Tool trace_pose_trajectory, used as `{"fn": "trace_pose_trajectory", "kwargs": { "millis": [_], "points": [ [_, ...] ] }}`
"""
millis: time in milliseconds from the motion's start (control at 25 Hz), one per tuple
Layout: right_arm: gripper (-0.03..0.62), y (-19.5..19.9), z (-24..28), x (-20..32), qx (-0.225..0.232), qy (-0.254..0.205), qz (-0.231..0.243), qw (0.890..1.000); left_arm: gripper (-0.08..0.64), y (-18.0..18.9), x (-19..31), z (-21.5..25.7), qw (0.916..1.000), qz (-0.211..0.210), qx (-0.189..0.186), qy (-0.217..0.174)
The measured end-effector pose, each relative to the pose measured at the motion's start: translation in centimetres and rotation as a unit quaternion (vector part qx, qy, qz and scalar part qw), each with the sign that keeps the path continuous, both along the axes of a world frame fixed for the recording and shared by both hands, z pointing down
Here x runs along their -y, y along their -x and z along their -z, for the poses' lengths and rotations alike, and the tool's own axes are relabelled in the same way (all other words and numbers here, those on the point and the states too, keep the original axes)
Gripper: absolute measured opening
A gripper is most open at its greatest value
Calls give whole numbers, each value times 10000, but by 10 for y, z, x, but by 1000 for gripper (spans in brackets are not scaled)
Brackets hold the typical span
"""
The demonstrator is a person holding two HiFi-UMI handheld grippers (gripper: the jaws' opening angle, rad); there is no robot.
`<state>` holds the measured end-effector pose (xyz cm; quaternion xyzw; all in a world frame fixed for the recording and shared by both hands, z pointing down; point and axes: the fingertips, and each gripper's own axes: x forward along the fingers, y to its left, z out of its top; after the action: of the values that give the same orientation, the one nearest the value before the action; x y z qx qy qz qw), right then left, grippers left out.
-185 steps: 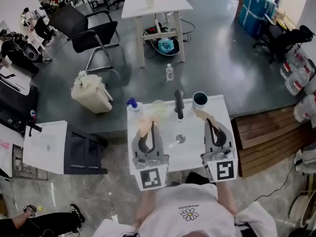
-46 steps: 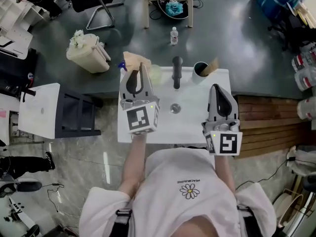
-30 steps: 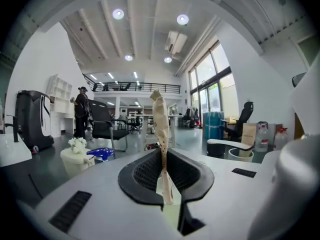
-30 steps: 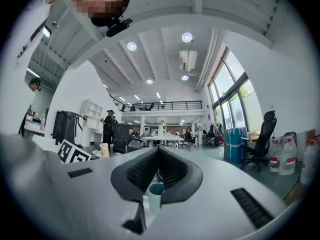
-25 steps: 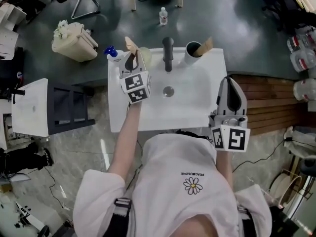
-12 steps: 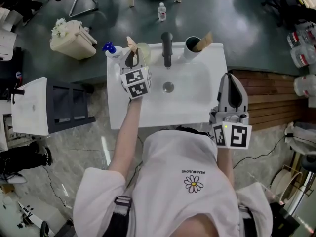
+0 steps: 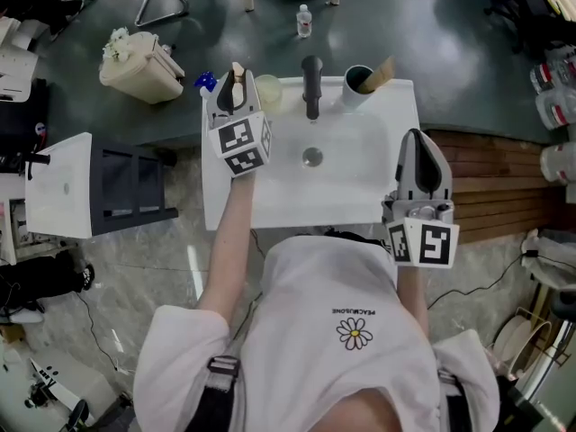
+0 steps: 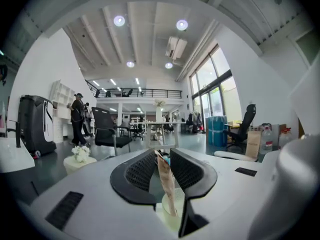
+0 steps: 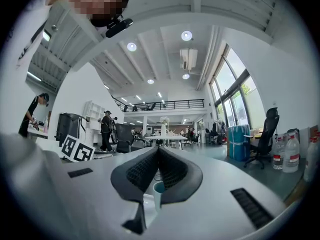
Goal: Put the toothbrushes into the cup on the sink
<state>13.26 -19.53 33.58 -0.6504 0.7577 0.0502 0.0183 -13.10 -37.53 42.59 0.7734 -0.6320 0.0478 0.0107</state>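
A white sink (image 7: 351,183) stands in front of me, with a dark cup (image 7: 358,84) at its back right corner. One tan-wrapped toothbrush (image 7: 382,69) leans in that cup. My left gripper (image 7: 232,79) is over the sink's back left corner, shut on a second tan-wrapped toothbrush (image 7: 237,67). In the left gripper view that toothbrush (image 8: 167,184) stands upright between the jaws of the left gripper (image 8: 162,155). My right gripper (image 7: 417,140) hovers at the sink's right edge, shut and empty. In the right gripper view the cup (image 9: 158,188) shows below the right gripper (image 9: 159,151).
A black faucet (image 7: 311,84) rises at the back middle, with the drain (image 7: 312,157) in front of it. A pale round dish (image 7: 267,88) and a blue spray top (image 7: 206,81) sit by the left gripper. A wooden platform (image 7: 490,187) lies to the right, a dark rack (image 7: 135,183) to the left.
The right gripper's toothbrush went into the cup and that gripper drew back to the sink's right edge. My left gripper has carried its toothbrush toward the sink's back left corner.
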Motion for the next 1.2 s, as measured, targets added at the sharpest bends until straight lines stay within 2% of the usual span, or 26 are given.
{"fn": "trace_pose_trajectory", "kwargs": {
  "millis": [240,440,600,760,880,1200],
  "points": [
    [11,9,6,3,-8,-127,159,9998,89,7,-20,72,9957,86,264,-884],
    [11,14,9,5,-34,-211,299,9993,89,-3,-61,134,9868,-15,271,-1600],
    [11,22,14,7,-122,-332,412,9985,73,-9,-100,160,9794,-44,281,-2001],
    [11,28,17,9,-181,-417,510,9977,53,-19,-126,163,9783,-147,10,-2067],
    [11,31,18,12,-159,-447,564,9973,23,-22,-137,152,9783,-141,13,-2065],
    [11,35,14,13,-337,-429,619,9966,15,-25,-149,116,9867,-136,-41,-1619]
  ]
}}
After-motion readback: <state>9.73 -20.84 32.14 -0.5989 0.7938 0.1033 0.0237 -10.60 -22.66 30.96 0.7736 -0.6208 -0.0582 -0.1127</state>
